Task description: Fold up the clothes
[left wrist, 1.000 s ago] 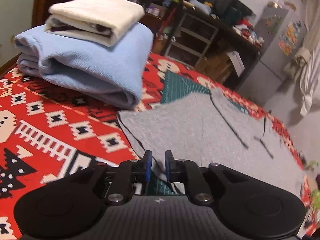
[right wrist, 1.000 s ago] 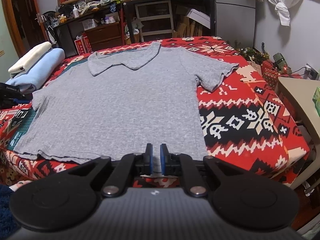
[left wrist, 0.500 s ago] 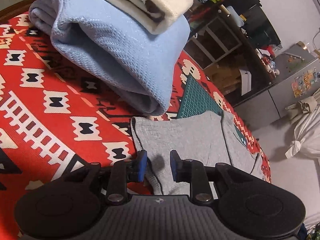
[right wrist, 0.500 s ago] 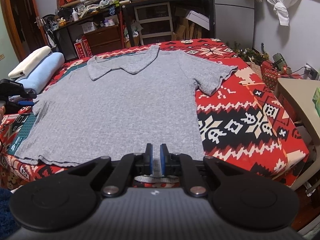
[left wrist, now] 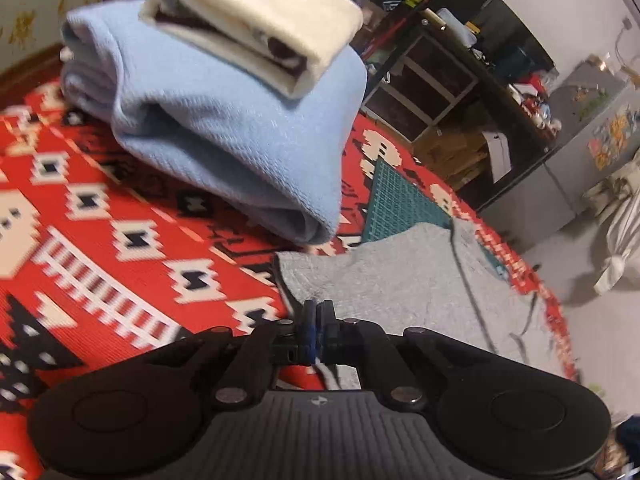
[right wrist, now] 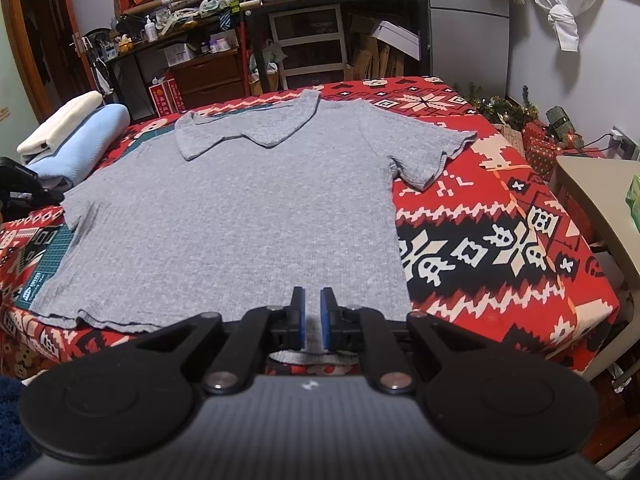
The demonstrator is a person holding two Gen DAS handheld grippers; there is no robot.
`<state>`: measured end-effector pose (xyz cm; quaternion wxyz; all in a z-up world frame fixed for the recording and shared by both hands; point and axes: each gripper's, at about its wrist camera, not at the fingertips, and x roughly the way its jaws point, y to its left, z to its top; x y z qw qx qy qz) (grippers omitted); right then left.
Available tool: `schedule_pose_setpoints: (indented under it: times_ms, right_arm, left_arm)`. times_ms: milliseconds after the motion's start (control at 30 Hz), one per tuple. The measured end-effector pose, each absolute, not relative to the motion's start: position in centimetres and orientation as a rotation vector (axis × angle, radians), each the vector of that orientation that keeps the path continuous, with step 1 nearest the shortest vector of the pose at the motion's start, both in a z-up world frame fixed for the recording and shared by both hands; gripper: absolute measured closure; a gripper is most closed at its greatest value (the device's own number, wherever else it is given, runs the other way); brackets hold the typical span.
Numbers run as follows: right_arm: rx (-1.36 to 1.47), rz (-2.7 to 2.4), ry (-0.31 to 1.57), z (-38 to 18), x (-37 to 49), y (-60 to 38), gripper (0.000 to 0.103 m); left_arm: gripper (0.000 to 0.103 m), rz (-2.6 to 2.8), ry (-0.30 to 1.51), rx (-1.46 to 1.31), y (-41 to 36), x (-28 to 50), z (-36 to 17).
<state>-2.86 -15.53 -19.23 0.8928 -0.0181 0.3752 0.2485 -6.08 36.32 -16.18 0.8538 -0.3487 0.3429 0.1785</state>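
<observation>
Though flat — shirt (right wrist: 240,220) in left claw (left wrist: 317,320)

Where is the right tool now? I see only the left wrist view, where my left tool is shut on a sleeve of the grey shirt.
Observer: The right tool is at the bottom hem of the grey shirt. Its fingers stand either side of the hem with a narrow gap; I cannot tell if it pinches.
Operator: Is the other sleeve flat?
Observer: Yes, the other sleeve lies spread flat on the red patterned cover.
Operator: And the collar?
Observer: The collar lies flat at the far end, opposite the right tool.
</observation>
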Motion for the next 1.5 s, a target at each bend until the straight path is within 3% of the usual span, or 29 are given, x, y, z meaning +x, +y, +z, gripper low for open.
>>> schedule_pose_setpoints:
  times_ms: [433,633,700,767,967,1033,1067,1433,1500]
  right_arm:
    - [-0.041,0.518,0.77,-19.0,-2.9,-15.4,0.093]
    - [-0.043,0.532,0.773,-19.1,-2.8,-15.0,0.092]
    - [-0.045,0.537,0.769,-19.0,-2.8,-14.8,0.092]
    - [-0.047,0.541,0.763,-18.9,-2.9,-14.7,0.092]
    - [-0.04,0.54,0.761,-19.0,-2.9,-14.9,0.092]
    - [-0.04,0.542,0.761,-19.0,-3.0,-15.0,0.092]
    - [-0.04,0.543,0.761,-19.0,-3.0,-15.0,0.092]
    - [-0.038,0.539,0.759,-19.0,-2.7,-15.3,0.092]
    - [-0.043,0.54,0.755,-18.8,-2.6,-15.2,0.092]
  left_arm:
    - [0.095,0.393,0.758,-0.5,33.6,-5.3,-15.3]
    - [0.095,0.247,0.761,-0.534,30.8,-5.0,-15.2]
    - [0.087,0.196,0.762,-0.547,29.9,-4.9,-15.2]
    - [0.071,0.145,0.763,-0.56,28.9,-4.8,-15.1]
    - [0.074,0.101,0.803,-0.518,26.7,-4.5,-16.0]
    - [0.086,0.12,0.82,-0.471,26.3,-4.5,-16.5]
    - [0.101,0.121,0.818,-0.445,26.1,-4.7,-16.6]
    - [0.101,0.147,0.824,-0.177,24.3,-5.4,-16.5]
    - [0.097,0.153,0.829,-0.13,23.8,-5.4,-16.5]
